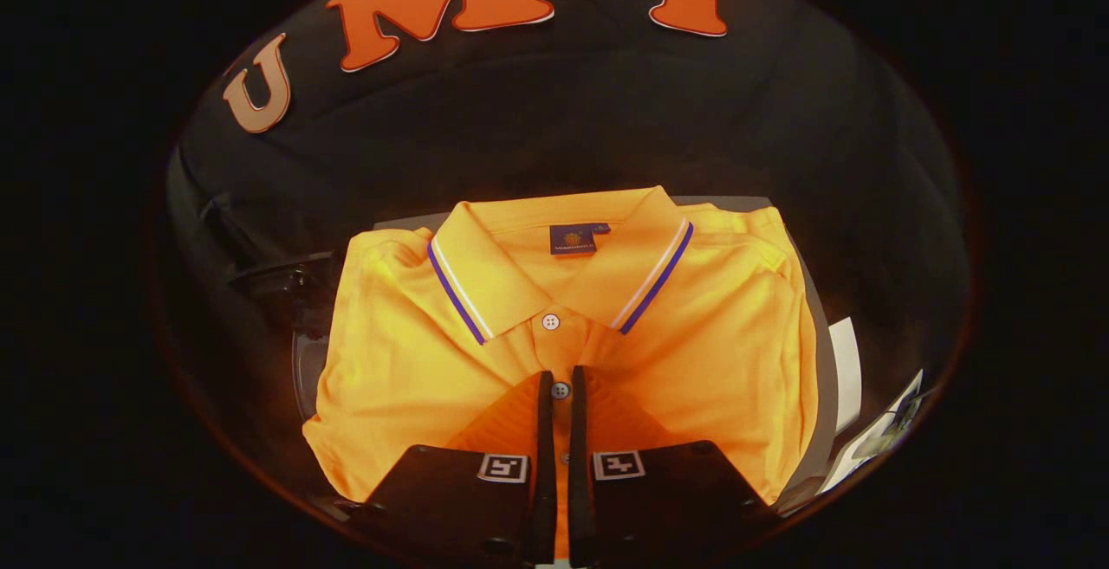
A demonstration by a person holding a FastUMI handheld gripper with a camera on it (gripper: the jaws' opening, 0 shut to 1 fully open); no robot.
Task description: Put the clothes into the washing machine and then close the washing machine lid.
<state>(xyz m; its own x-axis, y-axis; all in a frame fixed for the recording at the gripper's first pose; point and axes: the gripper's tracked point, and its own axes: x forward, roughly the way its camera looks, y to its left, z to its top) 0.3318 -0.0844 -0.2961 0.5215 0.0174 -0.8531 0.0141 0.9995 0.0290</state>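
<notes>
1. Dark, glossy shapes [286, 279] sit just left of the shirt's shoulder; I cannot tell what they are.
2. My gripper [560, 377] has its fingers drawn close, a narrow slit between them. They lie over the placket, and one button [560, 391] shows in the slit. Whether they pinch the cloth, I cannot tell.
3. On each finger body sits a square black-and-white marker [503, 468]; its pattern spells no words.
4. The folded orange-yellow polo shirt [416, 378] lies flat on a grey surface [819, 352], directly ahead of and under my fingers. Its long axis runs away from me, collar at the far end and hem nearest me.
5. The collar [472, 270] is edged with white and purple stripes, and a second button [550, 321] closes it.
6. Inside the neck is a small blue label [573, 238], its writing too small to read.
7. White paper [847, 370] lies right of the shirt, touching the grey surface's edge.
</notes>
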